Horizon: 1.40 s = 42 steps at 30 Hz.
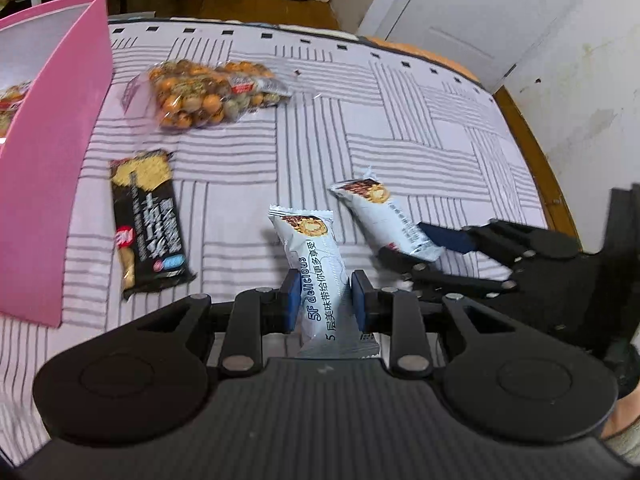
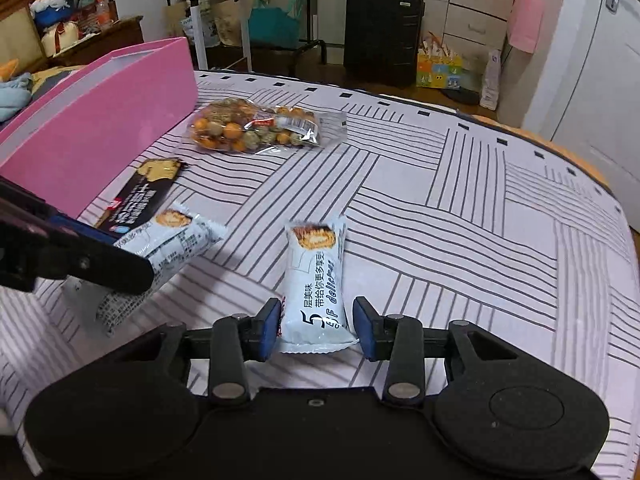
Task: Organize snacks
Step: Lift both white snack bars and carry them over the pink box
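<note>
Snacks: picking up two pale blue bars at once, low in the middle of each view. Squeezing the left snack bar (image 1: 320,276) tight between both blue pads of the left gripper (image 1: 326,300), and seemingly holding it up off the striped cloth (image 1: 400,120). Closing the right gripper (image 2: 320,328) around the right snack bar (image 2: 314,280), yet showing a thin gap at one pad, so not being sure of a real grip. Likely needing a bit more squeeze there before lifting. Then probably carrying both toward the pink box (image 1: 52,168) at the upper left, keeping the bars level and going over the wall, not into it. Steering clear of the black snack pack (image 1: 148,220) and the bag of round nuts (image 1: 200,92), both lying near the box. Letting go only when well inside.
</note>
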Each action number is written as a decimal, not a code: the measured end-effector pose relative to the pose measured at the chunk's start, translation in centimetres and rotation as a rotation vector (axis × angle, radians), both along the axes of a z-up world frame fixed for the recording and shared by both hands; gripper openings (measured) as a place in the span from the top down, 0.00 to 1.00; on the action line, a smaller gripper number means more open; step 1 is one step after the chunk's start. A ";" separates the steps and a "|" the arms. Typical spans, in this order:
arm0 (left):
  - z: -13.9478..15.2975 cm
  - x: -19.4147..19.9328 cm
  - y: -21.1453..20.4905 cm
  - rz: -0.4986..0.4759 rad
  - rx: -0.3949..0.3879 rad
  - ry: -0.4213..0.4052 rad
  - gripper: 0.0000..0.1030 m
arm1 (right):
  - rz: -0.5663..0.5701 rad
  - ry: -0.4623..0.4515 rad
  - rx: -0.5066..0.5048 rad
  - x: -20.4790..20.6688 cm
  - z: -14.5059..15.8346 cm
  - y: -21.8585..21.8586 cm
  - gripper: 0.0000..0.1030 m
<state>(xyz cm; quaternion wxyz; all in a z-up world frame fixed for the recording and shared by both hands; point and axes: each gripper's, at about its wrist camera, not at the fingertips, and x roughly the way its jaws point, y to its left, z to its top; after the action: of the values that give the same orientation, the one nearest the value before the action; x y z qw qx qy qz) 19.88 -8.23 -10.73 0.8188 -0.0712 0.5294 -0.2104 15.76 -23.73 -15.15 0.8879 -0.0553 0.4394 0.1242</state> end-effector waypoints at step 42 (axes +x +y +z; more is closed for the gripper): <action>11.5 -9.1 19.5 0.213 -0.051 -0.183 0.75 | 0.472 -0.188 0.064 -7.0 15.4 15.8 0.73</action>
<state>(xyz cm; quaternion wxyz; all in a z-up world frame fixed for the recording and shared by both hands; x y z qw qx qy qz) 10.75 11.25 0.82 0.8793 -0.1283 0.4364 -0.1414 8.75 -7.90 0.25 0.8726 -0.1396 0.3255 0.3363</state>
